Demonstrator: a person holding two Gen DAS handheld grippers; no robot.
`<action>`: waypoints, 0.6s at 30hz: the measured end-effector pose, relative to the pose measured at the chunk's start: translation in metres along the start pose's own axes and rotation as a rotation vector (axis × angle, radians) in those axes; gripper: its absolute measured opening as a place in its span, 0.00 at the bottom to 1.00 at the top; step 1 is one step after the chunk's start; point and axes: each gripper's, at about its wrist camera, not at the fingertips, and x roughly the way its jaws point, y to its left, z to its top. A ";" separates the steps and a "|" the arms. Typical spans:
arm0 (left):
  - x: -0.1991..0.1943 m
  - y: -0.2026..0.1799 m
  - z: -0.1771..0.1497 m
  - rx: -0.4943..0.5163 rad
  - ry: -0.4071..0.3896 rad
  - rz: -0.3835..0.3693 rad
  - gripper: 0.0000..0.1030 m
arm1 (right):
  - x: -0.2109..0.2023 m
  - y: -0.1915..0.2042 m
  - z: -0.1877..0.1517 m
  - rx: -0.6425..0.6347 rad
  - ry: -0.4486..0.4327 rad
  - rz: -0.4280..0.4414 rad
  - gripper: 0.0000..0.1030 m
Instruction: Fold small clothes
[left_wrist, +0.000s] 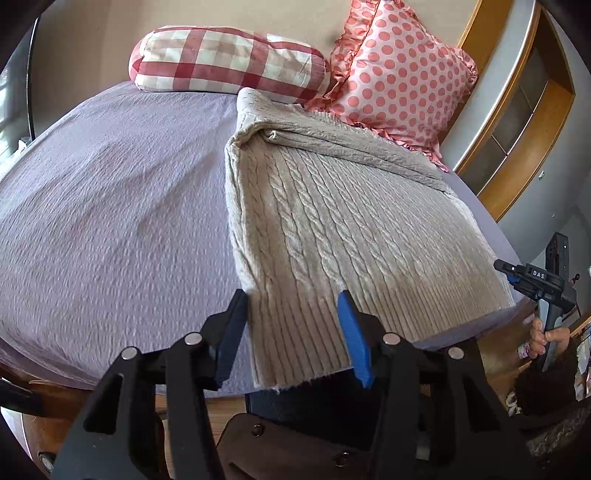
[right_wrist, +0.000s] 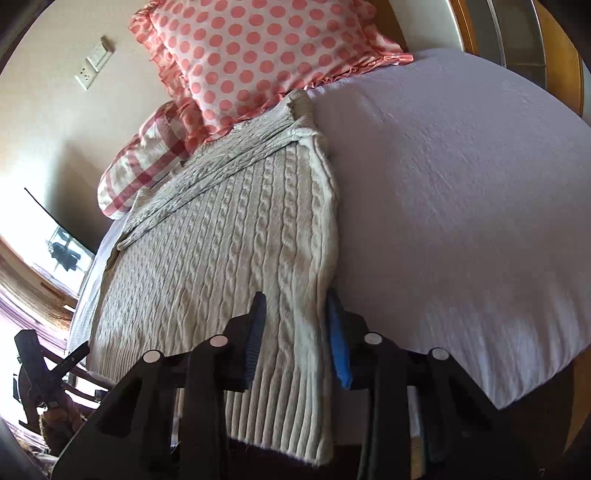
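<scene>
A bed (left_wrist: 110, 206) with a lilac textured cover fills both views. On it lies a beige cable-knit sweater (left_wrist: 332, 229), sleeves folded across its upper part, ribbed hem at the near edge of the mattress and overhanging it a little.

The left tool (left_wrist: 293, 299) stands released, jaws spread wide; the hem's left corner lies between them, the dark finger just off the sweater's side edge and the blue finger (left_wrist: 352, 332) over the ribbing. Whether either pad touches the knit cannot be told. The right tool (right_wrist: 295, 306) is likewise spread, straddling the hem's opposite corner, with the blue finger (right_wrist: 338, 343) at the outer edge of the knit and the dark one over the cables.

Ahead of both tools, beyond the sweater's collar, a red-and-white checked pillow (left_wrist: 225, 59) and a pink polka-dot frilled cushion (left_wrist: 399, 74) lean against a beige wall. Wooden-framed shelving (left_wrist: 517, 110) stands to the right of the left tool. A wall switch plate (right_wrist: 94, 66) shows ahead and left of the right tool.

In the left view the right tool appears far off to the right, gripped by a hand (left_wrist: 543, 336). The lower left of the right view is washed out by bright light; the shapes there are hard to make out.
</scene>
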 end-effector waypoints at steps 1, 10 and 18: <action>-0.002 0.000 -0.003 -0.008 -0.002 0.006 0.31 | -0.004 0.000 -0.009 0.004 0.002 0.022 0.12; -0.004 0.013 0.038 -0.092 -0.035 -0.172 0.08 | -0.035 -0.003 0.035 0.114 -0.229 0.262 0.07; 0.047 0.047 0.196 -0.165 -0.167 -0.102 0.06 | 0.039 0.006 0.198 0.182 -0.292 0.280 0.07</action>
